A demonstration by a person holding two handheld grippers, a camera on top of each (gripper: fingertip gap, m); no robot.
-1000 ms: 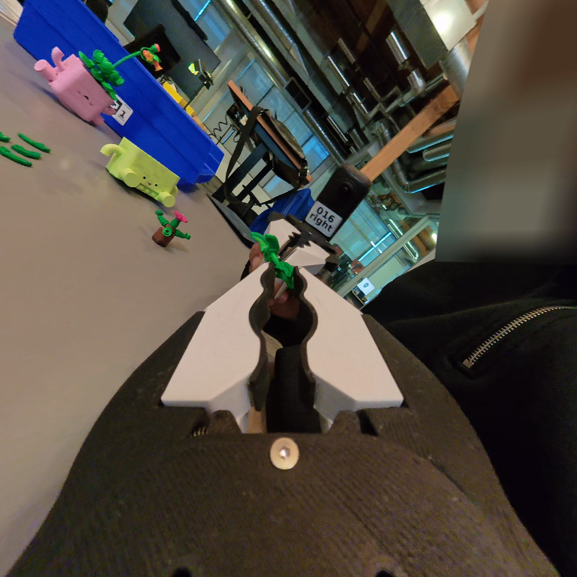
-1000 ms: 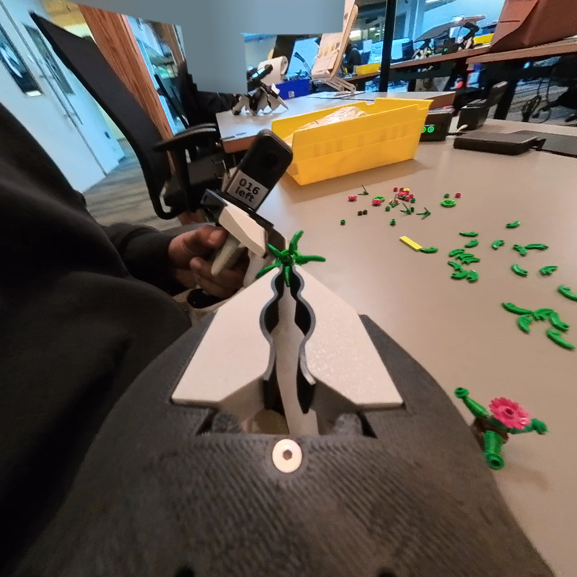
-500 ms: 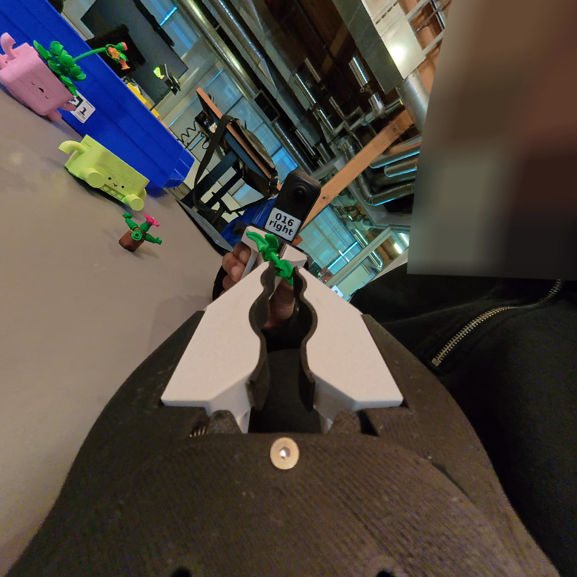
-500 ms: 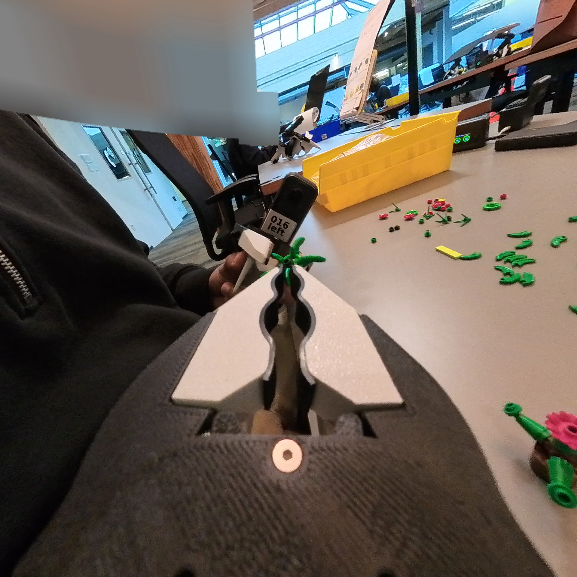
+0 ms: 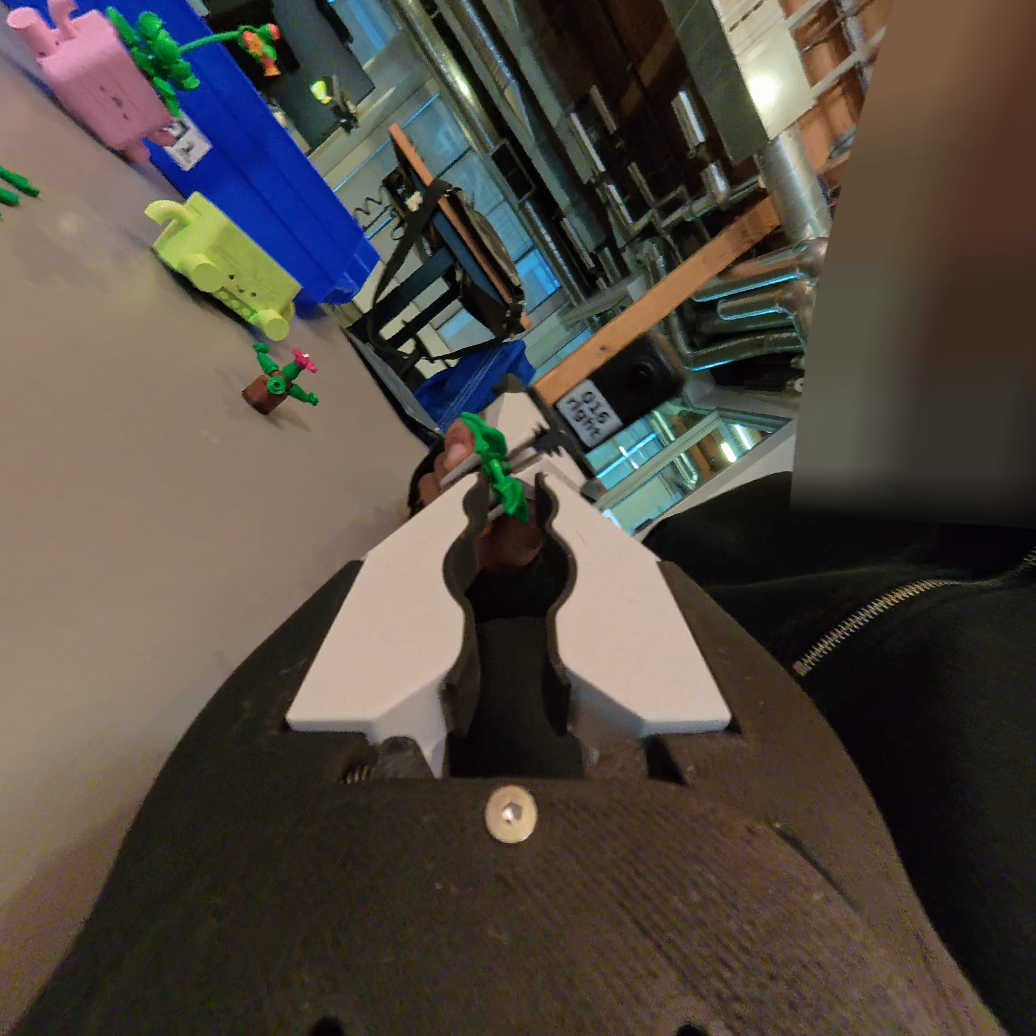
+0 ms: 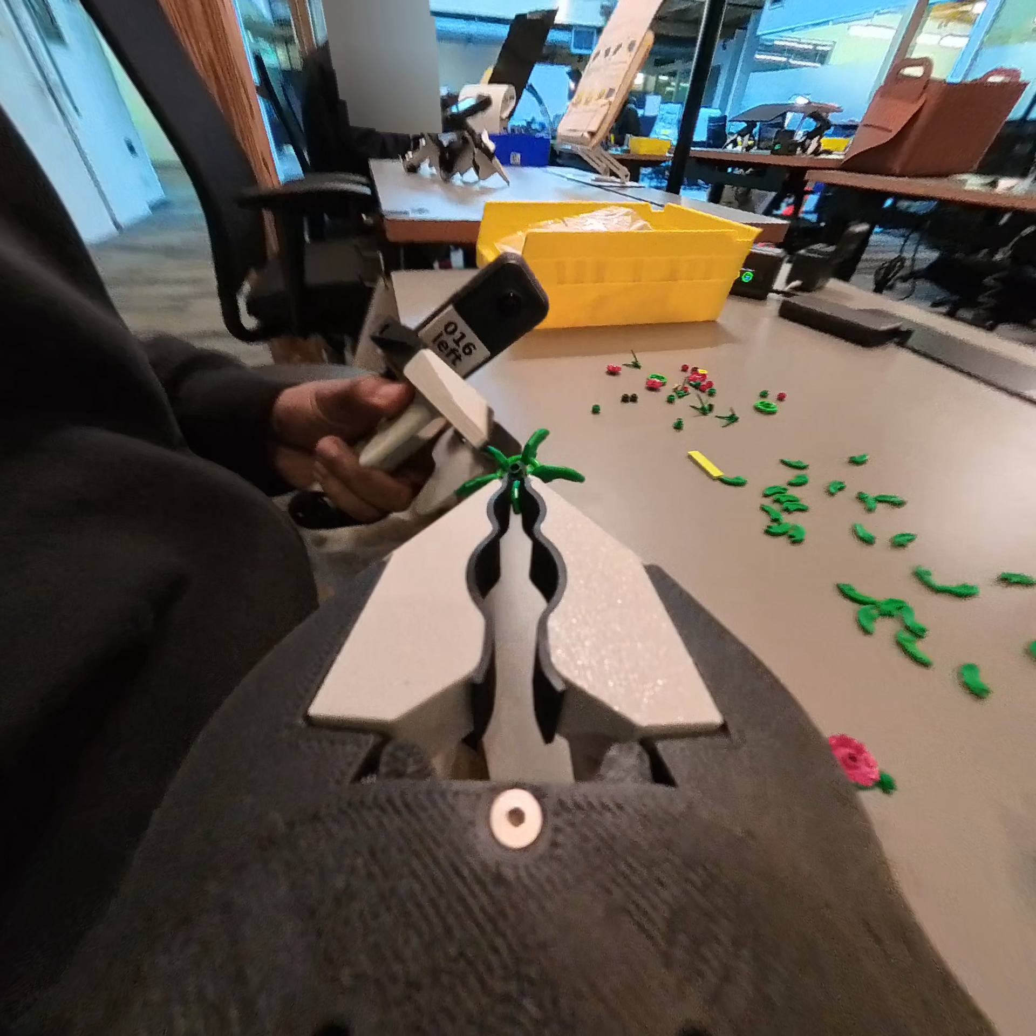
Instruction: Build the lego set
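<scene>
Now leaf sprig (image 6: 518, 473) between right fingers (image 6: 566, 566)

— What sort of place is this?

— An open-plan office or lab workspace with an industrial ceiling. Up and ahead of the left gripper (image 5: 507, 493) run bare metal ducts (image 5: 723, 95) and pipes, crossed by a wooden beam (image 5: 661, 297).

— And lower down?

— Ahead of the right gripper (image 6: 516, 493) stretches a grey worktable (image 6: 785, 644) with a yellow parts bin (image 6: 616, 274) at its far side. Beyond it stand more desks (image 6: 897, 185), a brown carrier bag (image 6: 942, 123) and glass partitions. To that gripper's left sits a black office chair (image 6: 263, 213).

— Anything else?

— A blue storage bin (image 5: 252, 168) stands far ahead-left of the left gripper, on the same table.
</scene>
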